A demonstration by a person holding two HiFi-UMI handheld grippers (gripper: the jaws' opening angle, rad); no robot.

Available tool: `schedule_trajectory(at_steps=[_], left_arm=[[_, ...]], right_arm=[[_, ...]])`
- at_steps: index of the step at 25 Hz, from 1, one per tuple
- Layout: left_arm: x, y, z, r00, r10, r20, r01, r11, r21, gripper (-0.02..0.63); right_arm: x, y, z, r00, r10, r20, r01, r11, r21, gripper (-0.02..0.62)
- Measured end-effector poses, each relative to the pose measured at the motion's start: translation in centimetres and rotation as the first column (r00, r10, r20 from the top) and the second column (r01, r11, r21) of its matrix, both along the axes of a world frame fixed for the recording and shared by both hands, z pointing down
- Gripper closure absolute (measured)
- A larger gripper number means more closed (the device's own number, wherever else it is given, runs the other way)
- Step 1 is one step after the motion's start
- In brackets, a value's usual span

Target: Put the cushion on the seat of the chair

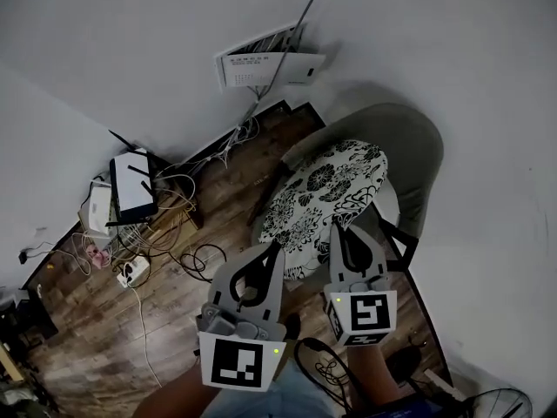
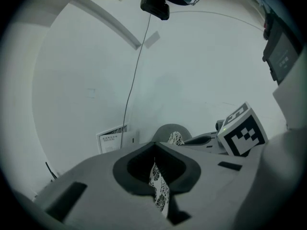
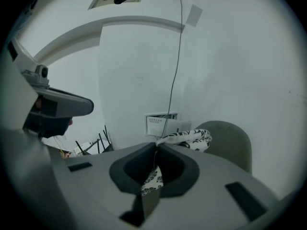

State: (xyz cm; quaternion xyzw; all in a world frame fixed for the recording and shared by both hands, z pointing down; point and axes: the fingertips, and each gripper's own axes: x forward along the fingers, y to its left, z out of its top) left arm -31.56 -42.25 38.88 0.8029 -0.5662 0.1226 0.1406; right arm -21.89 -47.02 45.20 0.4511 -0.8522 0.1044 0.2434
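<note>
A round cushion point(image 1: 326, 194) with a black-and-white flower print hangs over the seat of a grey chair point(image 1: 409, 142) that stands in the wall corner. Both grippers hold the cushion by its near edge. My left gripper point(image 1: 277, 249) is shut on the lower left rim, and a strip of printed fabric point(image 2: 158, 188) shows pinched between its jaws. My right gripper point(image 1: 336, 227) is shut on the rim further right. In the right gripper view the cushion point(image 3: 187, 138) spreads from the jaw tips toward the chair back point(image 3: 230, 140). The cushion hides the seat.
On the wooden floor to the left lie a white router point(image 1: 132, 185), a power strip point(image 1: 132, 273) and tangled cables. An open wall panel point(image 1: 261, 64) with a hanging cable sits low behind the chair. A fan point(image 1: 496, 403) shows at the bottom right.
</note>
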Motion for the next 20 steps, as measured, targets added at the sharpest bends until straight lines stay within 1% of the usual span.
schedule_trajectory(at_steps=[6, 12, 15, 20], left_arm=[[1.1, -1.0, 3.4, 0.998, 0.068, 0.006, -0.067, 0.997, -0.037, 0.597], [2.9, -2.0, 5.6, 0.992, 0.125, 0.017, -0.123, 0.99, -0.072, 0.597], [4.2, -2.2, 6.5, 0.989, 0.145, 0.005, -0.143, 0.984, -0.105, 0.597], [7.0, -1.5, 7.4, 0.979, 0.204, -0.001, -0.202, 0.97, -0.134, 0.597]], right_arm=[[2.2, 0.2, 6.9, 0.997, 0.074, -0.026, -0.076, 0.993, -0.095, 0.578], [5.0, 0.0, 9.6, 0.991, 0.128, -0.027, -0.131, 0.983, -0.126, 0.577], [6.3, 0.1, 10.7, 0.987, 0.156, -0.029, -0.158, 0.977, -0.14, 0.577], [9.1, 1.2, 12.4, 0.974, 0.225, -0.029, -0.227, 0.959, -0.168, 0.574]])
